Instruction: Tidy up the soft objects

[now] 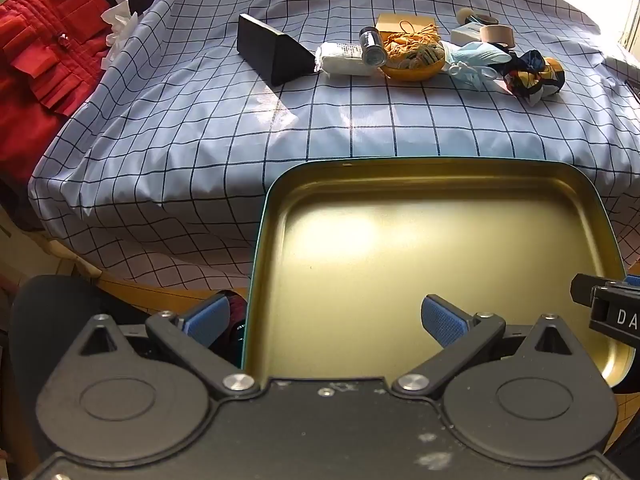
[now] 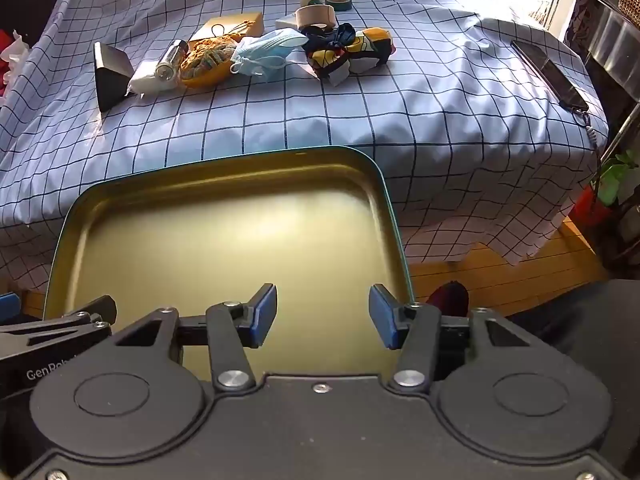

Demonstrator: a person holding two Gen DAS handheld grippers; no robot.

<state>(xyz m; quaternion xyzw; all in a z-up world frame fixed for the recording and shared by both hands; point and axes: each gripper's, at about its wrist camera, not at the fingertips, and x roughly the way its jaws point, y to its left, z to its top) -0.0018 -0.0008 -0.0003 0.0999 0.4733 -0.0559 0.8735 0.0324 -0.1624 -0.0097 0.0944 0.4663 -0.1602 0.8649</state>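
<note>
Now both claws hang released over the empty tin (image 1: 420,248): left claw (image 1: 326,320) spread wide astride its left rim, right claw (image 2: 322,316) inside. Mask (image 2: 266,52) and cloth bundle (image 2: 352,54) lie well beyond on the surface (image 2: 420,112).

Checked tablecloth (image 2: 400,120) under scattered clutter

You've got a glossy gold metal tray (image 1: 420,248) on a smooth checked cloth (image 1: 200,128), with a soft paper-like face mask (image 2: 266,50) and matt cardboard box (image 2: 236,24) beyond.
</note>
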